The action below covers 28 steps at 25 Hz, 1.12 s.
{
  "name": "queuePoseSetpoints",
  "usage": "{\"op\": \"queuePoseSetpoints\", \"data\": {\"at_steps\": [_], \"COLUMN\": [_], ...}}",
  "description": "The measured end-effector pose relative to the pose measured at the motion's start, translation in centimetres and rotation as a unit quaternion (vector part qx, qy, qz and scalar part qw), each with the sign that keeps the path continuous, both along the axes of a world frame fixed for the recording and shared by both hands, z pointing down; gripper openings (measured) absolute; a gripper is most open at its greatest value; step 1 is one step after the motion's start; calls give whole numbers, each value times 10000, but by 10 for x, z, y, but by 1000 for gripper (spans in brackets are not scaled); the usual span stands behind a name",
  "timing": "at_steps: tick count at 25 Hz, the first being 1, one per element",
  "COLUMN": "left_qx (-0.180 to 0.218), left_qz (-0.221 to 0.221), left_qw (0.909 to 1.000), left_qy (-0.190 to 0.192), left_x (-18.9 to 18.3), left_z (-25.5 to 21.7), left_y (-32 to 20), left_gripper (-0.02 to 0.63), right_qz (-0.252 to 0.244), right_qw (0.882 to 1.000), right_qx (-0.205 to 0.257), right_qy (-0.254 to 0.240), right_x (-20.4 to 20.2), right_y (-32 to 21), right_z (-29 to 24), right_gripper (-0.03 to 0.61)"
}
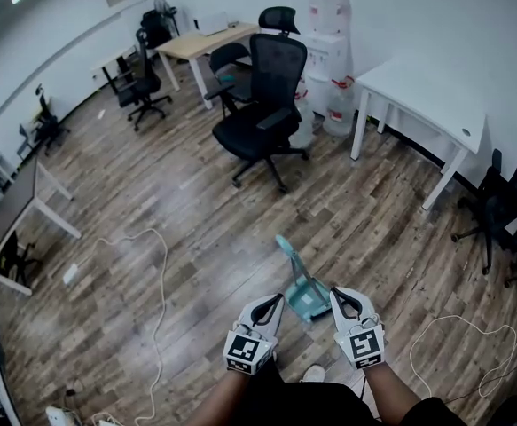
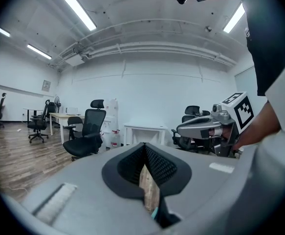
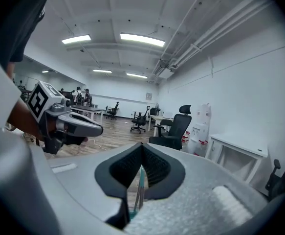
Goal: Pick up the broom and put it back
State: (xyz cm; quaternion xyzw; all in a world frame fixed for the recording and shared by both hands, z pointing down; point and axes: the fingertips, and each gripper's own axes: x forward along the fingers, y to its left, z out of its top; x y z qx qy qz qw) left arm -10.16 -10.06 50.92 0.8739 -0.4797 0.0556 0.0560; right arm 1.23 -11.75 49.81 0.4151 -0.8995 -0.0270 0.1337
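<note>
A teal broom [image 1: 298, 282] stands tilted on the wood floor just ahead of both grippers, its handle leaning up and to the left. My right gripper [image 1: 336, 293] is at the right edge of its lower part. In the right gripper view the thin teal handle [image 3: 140, 190] runs down the slit between the closed pads, so my right gripper [image 3: 142, 145] is shut on it. My left gripper [image 1: 278, 301] hangs just left of the broom. Its jaws [image 2: 144, 146] meet at the tips with only floor and a sliver of teal [image 2: 154, 212] showing through.
A black office chair [image 1: 262, 105] stands ahead, with a white table [image 1: 426, 96] and a water dispenser [image 1: 329, 51] near the far wall. White cables lie on the floor at the left [image 1: 160, 264] and right [image 1: 453, 327]. More chairs [image 1: 506, 202] stand at the right.
</note>
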Motion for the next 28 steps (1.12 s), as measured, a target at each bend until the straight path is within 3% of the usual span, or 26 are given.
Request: {"op": "queuePoseSetpoints", "data": {"at_steps": [13,28], "left_qx": [219,232], "left_qz": [224,137], "left_qw": [9993,9996], "left_qy": [190,123], "left_x": [40,39], "left_z": [-19,-32], "left_y": [23,34], "left_gripper": [20,20], "right_qz": [-85,-181], "right_qw": [9989,9987], "right_qx": [451,474], "right_qy": [-76,-108], "right_x": [10,5], "right_y": [19,30], "right_z": [-34,-35], "right_gripper": [0,0]}}
